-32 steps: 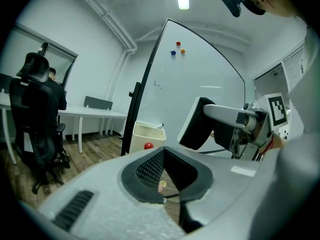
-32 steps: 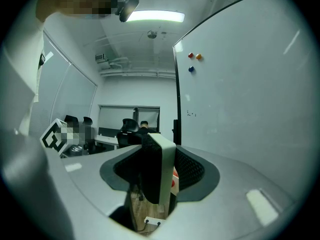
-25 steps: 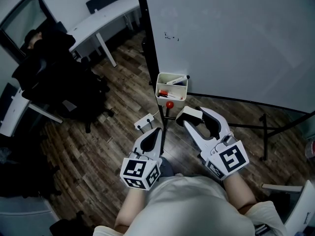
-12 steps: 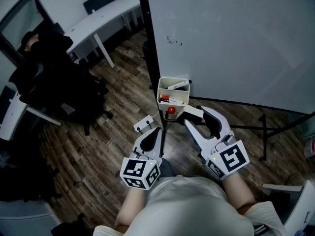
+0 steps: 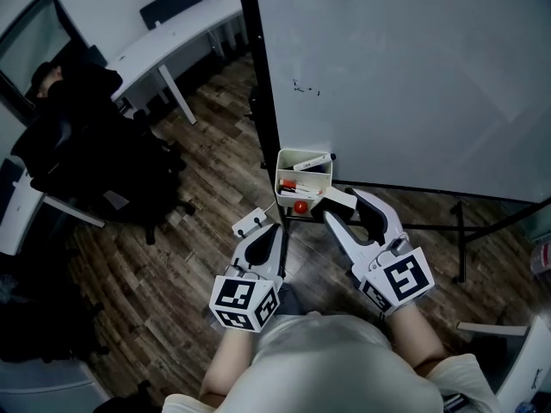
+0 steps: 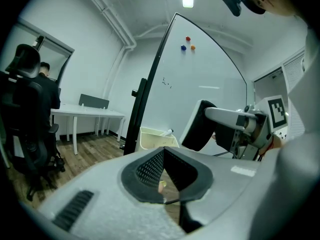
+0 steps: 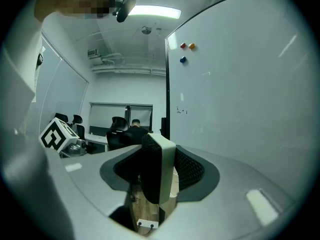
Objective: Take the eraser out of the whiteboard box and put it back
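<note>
Just beside the whiteboard box [image 5: 300, 175], which holds markers [image 5: 312, 157] at the lower corner of the whiteboard [image 5: 413, 76], the right gripper [image 5: 342, 206] clamps the eraser [image 5: 337, 199] between its fingers, the left gripper [image 5: 276, 229] has its fingers closed on nothing near the black stand [image 5: 263, 110], and only the gripper views show 3 magnets [image 7: 183, 45] up high.

the left gripper [image 6: 163, 150] has its jaws closed, the ribbed black pads meeting at the tips with nothing between them. beyond them a cream whiteboard box [image 6: 152, 138] hangs by the black frame post [image 6: 137, 114] of the whiteboard [image 6: 200, 79], a marker [image 6: 167, 132] poking from its top. just right of the box, the right gripper [image 6: 220, 119] holds the eraser [image 6: 196, 129], white back up and dark felt below. at far left a person [image 6: 46, 86] sits in a black chair [image 6: 22, 124] near a white desk [image 6: 90, 113].
</note>
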Motion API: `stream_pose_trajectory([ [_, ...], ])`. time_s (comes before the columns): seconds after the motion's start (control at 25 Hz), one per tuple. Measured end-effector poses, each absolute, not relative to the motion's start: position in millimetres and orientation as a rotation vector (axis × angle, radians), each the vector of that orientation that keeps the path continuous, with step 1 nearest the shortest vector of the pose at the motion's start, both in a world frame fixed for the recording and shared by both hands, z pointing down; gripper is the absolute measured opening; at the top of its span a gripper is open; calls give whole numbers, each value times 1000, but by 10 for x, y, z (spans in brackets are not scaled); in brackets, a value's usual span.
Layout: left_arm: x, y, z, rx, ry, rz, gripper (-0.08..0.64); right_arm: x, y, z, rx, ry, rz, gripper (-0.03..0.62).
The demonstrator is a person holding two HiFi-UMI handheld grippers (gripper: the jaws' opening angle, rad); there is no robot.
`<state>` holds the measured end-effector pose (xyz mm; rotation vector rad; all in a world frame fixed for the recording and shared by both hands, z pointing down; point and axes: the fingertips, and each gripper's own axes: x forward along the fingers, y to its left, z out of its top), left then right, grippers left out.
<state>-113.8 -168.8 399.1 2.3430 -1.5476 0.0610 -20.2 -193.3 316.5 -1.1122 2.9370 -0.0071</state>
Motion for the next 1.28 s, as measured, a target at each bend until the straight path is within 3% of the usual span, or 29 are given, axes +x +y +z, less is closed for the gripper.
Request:
stream_pose_trajectory([
  [1.28, -1399, -2371, 3938, 2358, -1476, 108, -3, -448, -2618, 3374, -1210, 2969, -90, 201],
])
